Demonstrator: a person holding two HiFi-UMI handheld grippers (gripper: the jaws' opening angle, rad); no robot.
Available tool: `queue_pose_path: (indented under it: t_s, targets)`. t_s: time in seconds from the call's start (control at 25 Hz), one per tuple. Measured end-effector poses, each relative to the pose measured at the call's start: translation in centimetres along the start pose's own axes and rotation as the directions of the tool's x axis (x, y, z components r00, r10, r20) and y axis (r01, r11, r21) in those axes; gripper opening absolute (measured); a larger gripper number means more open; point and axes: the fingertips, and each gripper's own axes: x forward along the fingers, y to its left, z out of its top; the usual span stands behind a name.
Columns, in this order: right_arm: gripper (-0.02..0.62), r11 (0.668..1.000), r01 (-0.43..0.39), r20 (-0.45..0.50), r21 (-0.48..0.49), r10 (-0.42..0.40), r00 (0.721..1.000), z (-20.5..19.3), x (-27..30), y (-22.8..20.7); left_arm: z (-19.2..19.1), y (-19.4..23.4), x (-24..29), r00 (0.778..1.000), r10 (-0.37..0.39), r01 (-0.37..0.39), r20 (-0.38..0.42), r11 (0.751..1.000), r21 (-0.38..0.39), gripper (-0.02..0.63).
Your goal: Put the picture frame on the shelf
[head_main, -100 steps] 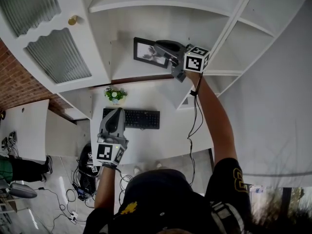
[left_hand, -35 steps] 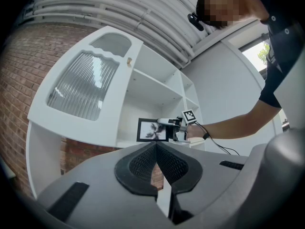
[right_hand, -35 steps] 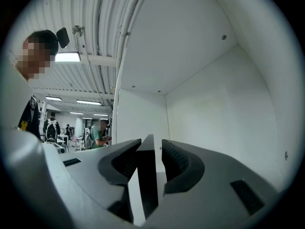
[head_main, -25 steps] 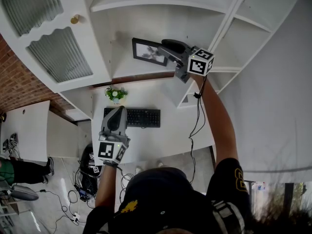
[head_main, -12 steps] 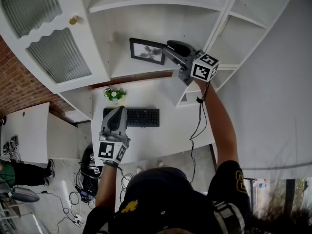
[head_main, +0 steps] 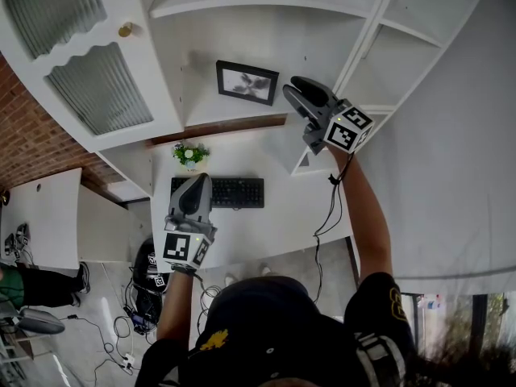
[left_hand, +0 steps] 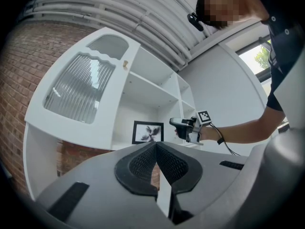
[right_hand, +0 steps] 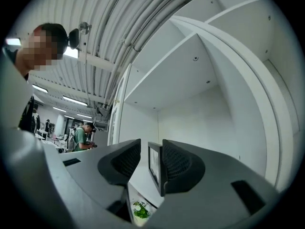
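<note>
The black picture frame with a white mat (head_main: 247, 82) stands upright on the white cabinet shelf (head_main: 205, 107), free of both grippers. The right gripper (head_main: 292, 89) hangs just beside the frame's right edge, not touching it. Its jaws stand apart and have just been closing a little, with nothing between them. The left gripper (head_main: 192, 181) hovers above the white counter (head_main: 274, 224) by the black keyboard (head_main: 218, 193), its jaws together and empty. A small green potted plant (head_main: 190, 155) stands near the keyboard.
</note>
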Motion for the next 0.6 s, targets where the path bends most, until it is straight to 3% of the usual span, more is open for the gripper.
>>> queue_pose_path:
  t_s: [0.32,0.6]
  targets:
    - [0.066,0.998,0.053,0.021,0.04,-0.054,0.998,-1.2,-2.8,4.0,0.3,0.2,-0.2,1.0,0.004,-0.004,-0.002,1.0,0.007,0.017]
    - [0.06,0.99,0.113,0.034,0.08,-0.116,0.993,-3.1,-6.1,6.5,0.1,0.4,-0.3,1.0,0.007,-0.007,-0.008,1.0,0.001,0.017]
